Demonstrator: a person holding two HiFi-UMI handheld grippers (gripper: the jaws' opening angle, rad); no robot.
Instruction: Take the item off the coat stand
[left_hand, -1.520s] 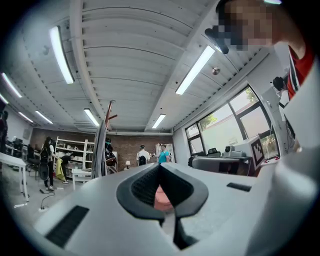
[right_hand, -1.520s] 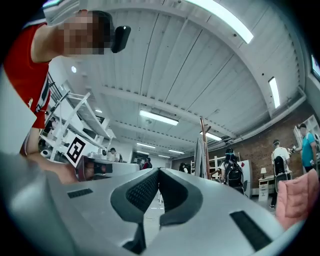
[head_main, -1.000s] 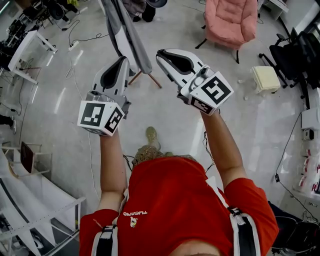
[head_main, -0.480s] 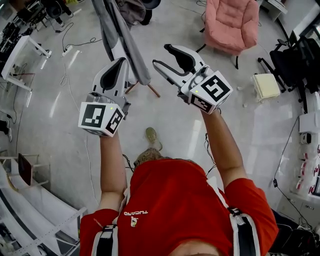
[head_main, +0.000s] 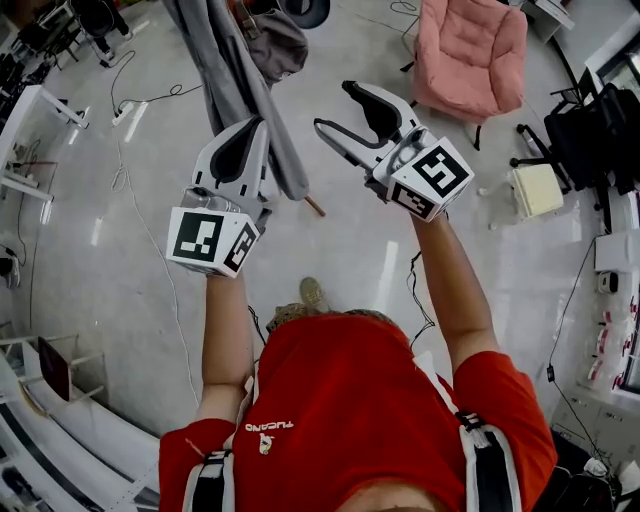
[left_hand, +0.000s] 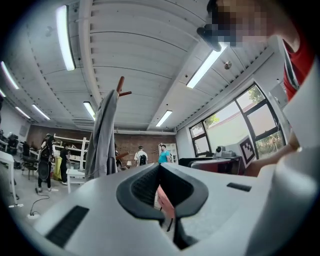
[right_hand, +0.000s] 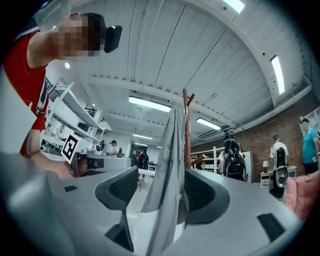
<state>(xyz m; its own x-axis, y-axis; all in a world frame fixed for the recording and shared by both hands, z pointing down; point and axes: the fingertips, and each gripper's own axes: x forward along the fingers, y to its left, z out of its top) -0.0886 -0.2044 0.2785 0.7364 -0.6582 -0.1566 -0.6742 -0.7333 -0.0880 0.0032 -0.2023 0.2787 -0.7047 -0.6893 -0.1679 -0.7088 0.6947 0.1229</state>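
Grey garment (head_main: 232, 75) hangs on coat stand (right_hand: 186, 115), approach step: right gripper (head_main: 337, 108) jaws just opening, empty; left gripper (head_main: 252, 126) closed, empty; next probably reach in, pinch cloth.

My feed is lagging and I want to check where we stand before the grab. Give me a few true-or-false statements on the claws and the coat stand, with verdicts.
1. The grey garment hangs on the coat stand. True.
2. The right claw is clamped on the garment. False: its jaws stand apart and have just been opening. In the right gripper view the garment lines up with the gap, but the pads do not touch it.
3. The left claw has its jaws together with nothing held. True.
4. The armchair on the floor is blue. False: the armchair is pink.
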